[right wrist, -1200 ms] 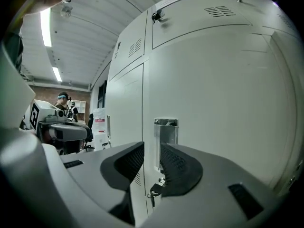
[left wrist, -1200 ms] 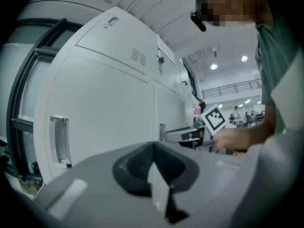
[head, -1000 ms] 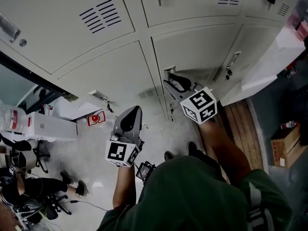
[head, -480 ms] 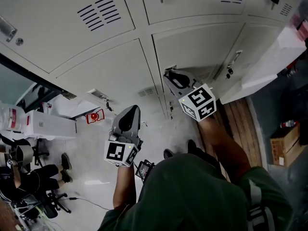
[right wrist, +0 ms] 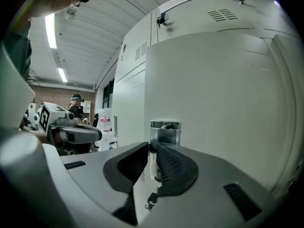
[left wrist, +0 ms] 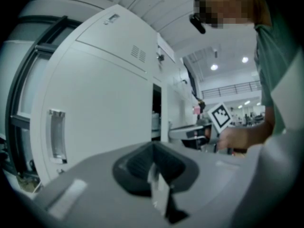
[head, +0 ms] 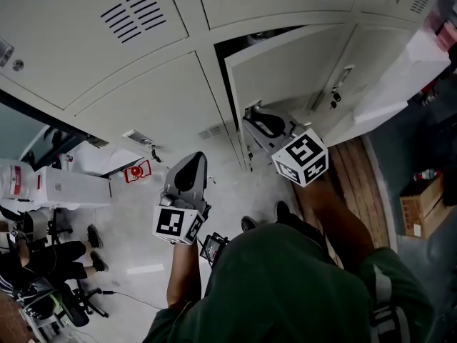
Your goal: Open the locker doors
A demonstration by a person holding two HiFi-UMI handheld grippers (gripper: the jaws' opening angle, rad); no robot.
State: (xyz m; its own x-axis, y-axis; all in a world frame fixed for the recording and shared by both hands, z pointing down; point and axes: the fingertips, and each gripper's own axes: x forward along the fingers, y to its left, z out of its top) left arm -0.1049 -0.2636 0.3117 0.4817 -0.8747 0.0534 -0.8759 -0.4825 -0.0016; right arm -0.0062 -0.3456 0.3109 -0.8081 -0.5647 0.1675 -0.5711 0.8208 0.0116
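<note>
The grey lockers fill the top of the head view. My right gripper (head: 251, 113) is shut on the metal handle (right wrist: 165, 129) of a lower locker door (head: 285, 63), its pads pinching the handle's edge. That door stands ajar, with a dark gap (head: 223, 70) along its left and top edges. My left gripper (head: 194, 160) hangs free below the neighbouring closed door (head: 157, 98), apart from it, jaws shut on nothing. In the left gripper view the closed door's handle (left wrist: 57, 134) shows at the left and the ajar door's gap (left wrist: 156, 113) in the middle.
Another closed door (head: 371, 48) with a handle (head: 341, 83) is to the right. A white box (head: 407, 77) leans at the far right, a cardboard box (head: 421, 209) sits on the floor. A seated person (head: 43, 263) and chairs are at the left.
The lower locker door has swung out from closed to ajar, with my right gripper on its handle. A dark gap has opened at its edge. The left gripper has barely moved.
</note>
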